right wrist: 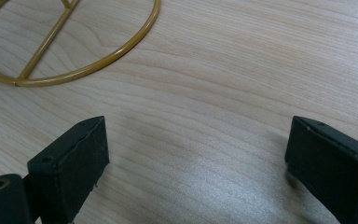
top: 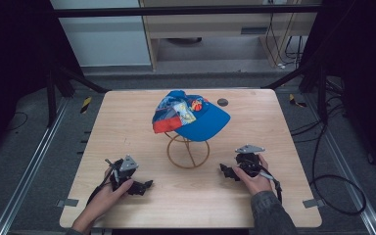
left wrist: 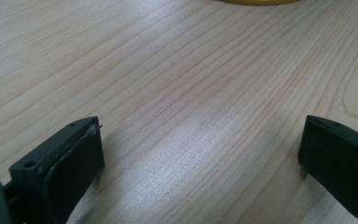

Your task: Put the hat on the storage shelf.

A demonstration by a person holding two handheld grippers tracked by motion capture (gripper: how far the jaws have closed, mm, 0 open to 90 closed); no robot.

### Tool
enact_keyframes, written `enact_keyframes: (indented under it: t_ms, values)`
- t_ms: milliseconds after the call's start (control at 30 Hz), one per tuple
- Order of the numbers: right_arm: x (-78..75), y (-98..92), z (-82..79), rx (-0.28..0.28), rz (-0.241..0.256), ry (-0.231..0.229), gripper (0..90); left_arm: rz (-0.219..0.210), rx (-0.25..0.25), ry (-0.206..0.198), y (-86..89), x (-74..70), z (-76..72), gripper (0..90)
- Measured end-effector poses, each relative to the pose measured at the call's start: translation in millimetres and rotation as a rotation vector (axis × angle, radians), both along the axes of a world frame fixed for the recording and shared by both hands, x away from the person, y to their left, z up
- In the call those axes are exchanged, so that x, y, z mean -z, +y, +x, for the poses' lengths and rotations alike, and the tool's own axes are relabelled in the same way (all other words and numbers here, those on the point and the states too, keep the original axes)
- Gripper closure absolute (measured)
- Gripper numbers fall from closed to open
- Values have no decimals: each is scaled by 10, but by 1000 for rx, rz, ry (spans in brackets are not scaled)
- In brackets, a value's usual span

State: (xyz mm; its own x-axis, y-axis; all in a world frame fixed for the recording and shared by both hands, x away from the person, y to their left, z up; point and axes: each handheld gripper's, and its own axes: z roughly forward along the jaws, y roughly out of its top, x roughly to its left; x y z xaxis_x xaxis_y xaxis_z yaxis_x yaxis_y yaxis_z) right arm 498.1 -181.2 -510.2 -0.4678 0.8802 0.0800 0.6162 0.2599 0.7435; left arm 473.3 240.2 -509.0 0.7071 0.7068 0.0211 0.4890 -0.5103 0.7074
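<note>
Wooden table [top: 127, 127], dim workshop: two grippers and a cap on a stand.
Left gripper [top: 144, 186] and right gripper [top: 225, 171]: jaws spread wide, empty, resting low on the table. Between them, farther back: gold wire stand [top: 188, 152] carrying blue patchwork cap [top: 191, 116].

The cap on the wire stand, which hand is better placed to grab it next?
Probably the right. The cap has its brim pointing toward that side, and the right gripper sees the stand close ahead. The left gripper is open too, but sits slightly farther off.
</note>
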Motion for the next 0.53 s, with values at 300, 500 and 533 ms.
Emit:
enact_keyframes:
  t_ms: [300, 500, 533]
  values:
    - [16, 37, -64, -11, -90, -23, 53, 1, 3, -1, 0, 0, 2, 0]
    - [14, 25, -94, -11, -82, -17, 53, 1, 2, 0, 0, 0, 2, 0]
    - [14, 24, -96, -9, -83, -18, 53, 1, 3, 0, 0, 0, 2, 0]
